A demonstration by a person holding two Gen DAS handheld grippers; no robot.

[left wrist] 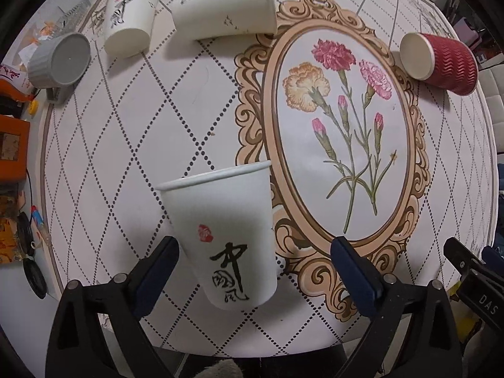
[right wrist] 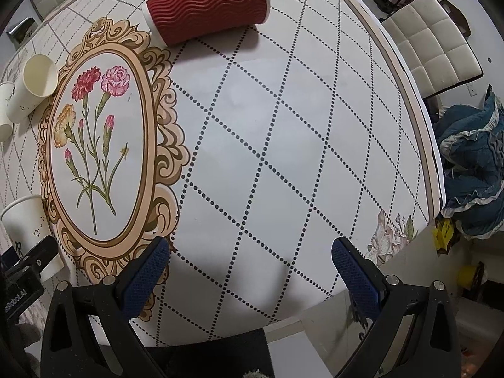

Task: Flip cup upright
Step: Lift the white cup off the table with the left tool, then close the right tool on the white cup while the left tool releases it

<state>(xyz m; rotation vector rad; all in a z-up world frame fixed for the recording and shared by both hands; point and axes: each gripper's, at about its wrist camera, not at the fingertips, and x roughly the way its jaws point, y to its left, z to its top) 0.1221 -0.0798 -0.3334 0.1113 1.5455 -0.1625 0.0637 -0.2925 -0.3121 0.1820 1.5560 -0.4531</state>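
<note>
A white paper cup with black calligraphy (left wrist: 223,236) stands upright on the table, between the fingers of my left gripper (left wrist: 255,271), which is open and not touching it. It also shows at the left edge of the right wrist view (right wrist: 25,220). A red ribbed cup (left wrist: 447,63) lies on its side at the far right; in the right wrist view it (right wrist: 208,6) lies far ahead. A tall white cup (left wrist: 226,9) lies on its side at the back. My right gripper (right wrist: 249,271) is open and empty above the table's near edge.
A small white printed cup (left wrist: 130,22) and a grey ribbed cup (left wrist: 60,60) lie tipped at the back left. The round table (right wrist: 283,126) has a flower oval print. Clutter and orange boxes (left wrist: 12,145) sit to the left; a white chair (right wrist: 434,44) and blue cloth (right wrist: 472,163) to the right.
</note>
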